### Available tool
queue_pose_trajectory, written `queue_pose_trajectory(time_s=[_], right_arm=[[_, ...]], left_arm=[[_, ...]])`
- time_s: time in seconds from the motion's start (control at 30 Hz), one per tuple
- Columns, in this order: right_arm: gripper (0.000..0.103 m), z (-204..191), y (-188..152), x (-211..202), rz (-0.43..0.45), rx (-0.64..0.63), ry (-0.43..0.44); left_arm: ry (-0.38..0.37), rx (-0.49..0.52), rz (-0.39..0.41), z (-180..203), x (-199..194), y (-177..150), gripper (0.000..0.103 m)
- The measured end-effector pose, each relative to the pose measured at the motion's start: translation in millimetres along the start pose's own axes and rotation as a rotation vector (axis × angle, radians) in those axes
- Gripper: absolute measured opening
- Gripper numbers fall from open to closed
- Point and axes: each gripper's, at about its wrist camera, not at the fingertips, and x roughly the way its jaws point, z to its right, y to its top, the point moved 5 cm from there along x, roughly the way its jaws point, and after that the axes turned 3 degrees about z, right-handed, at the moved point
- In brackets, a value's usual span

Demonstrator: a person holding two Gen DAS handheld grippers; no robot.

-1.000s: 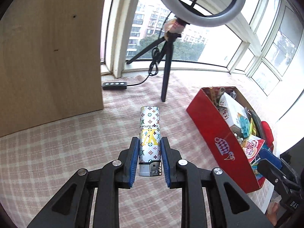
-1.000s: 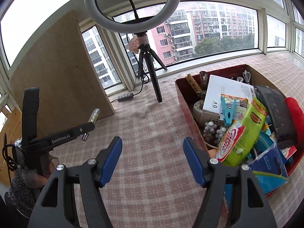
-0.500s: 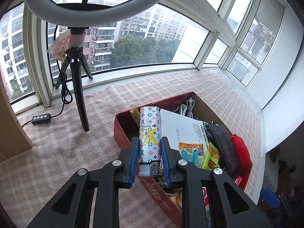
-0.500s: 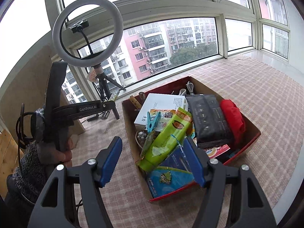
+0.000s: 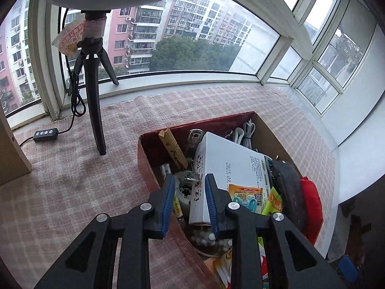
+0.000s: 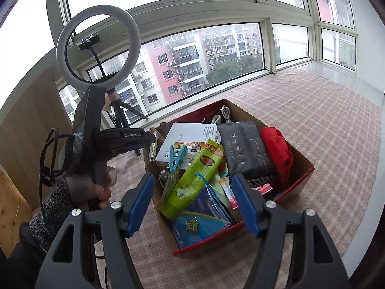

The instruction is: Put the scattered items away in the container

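The red cardboard box (image 5: 149,159) is full of items and also shows in the right wrist view (image 6: 298,166). My left gripper (image 5: 189,201) is open and empty, hovering over the box's near-left corner. The patterned lighter (image 6: 153,149) stands slanted inside the box's left wall, below the left gripper (image 6: 144,139); a slim yellowish piece (image 5: 177,208) of it shows by the left finger. My right gripper (image 6: 192,202) is open and empty, held above the box's near side.
A ring light on a black tripod (image 5: 95,110) stands on the checked cloth left of the box, with its cable and remote (image 5: 45,135). A wooden board (image 6: 31,110) stands at the far left. Windows ring the ledge. The box holds a white carton (image 5: 231,171), a green tube (image 6: 195,180) and a red cloth (image 6: 276,149).
My left gripper carried the lighter over the box and opened; the lighter now lies inside the box. My right gripper stayed open and drew nearer the box.
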Motion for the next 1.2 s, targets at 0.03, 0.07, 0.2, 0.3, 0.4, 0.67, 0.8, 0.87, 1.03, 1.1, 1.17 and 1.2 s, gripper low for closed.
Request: queue_pose_trajectory(time_s=[0.03, 0.07, 0.2, 0.3, 0.4, 0.67, 0.8, 0.87, 1.03, 1.1, 1.17, 1.2], right_arm=[[0.066, -2, 1, -1, 0.003, -0.006, 0.002], [0.066, -5, 1, -1, 0.004, -0.012, 0.005], [0.066, -18, 3, -5, 0.005, -0.028, 0.033], [0.066, -30, 6, -12, 0.019, -0.052, 0.058], [0.066, -45, 7, -18, 0.027, -0.079, 0.087], [0.066, -98, 3, -41, 0.030, -0.178, 0.194], [0.066, -128, -4, -55, 0.016, -0.237, 0.260], [0.066, -141, -9, -62, 0.021, -0.267, 0.271], [0.066, -171, -20, -83, 0.030, -0.344, 0.304], [0.066, -182, -24, -91, 0.038, -0.380, 0.306], [0.066, -191, -28, -97, 0.043, -0.399, 0.316], [0.066, -195, -30, -100, 0.041, -0.406, 0.323]], left_arm=[[-0.002, 0.007, 0.010, -2, -8, 0, 0.024], [0.002, 0.015, 0.017, -3, -15, 1, 0.024], [0.023, 0.062, 0.068, -13, -55, -1, 0.024], [0.040, 0.079, 0.100, -25, -91, -6, 0.024], [0.069, 0.097, 0.136, -37, -128, -13, 0.025], [0.176, 0.057, 0.227, -80, -221, -49, 0.038], [0.275, 0.020, 0.284, -105, -269, -72, 0.048], [0.312, 0.009, 0.302, -113, -291, -85, 0.052], [0.422, 0.003, 0.340, -125, -337, -121, 0.064], [0.449, -0.010, 0.348, -127, -348, -134, 0.067], [0.464, -0.028, 0.356, -128, -357, -146, 0.069], [0.471, -0.037, 0.360, -128, -362, -150, 0.074]])
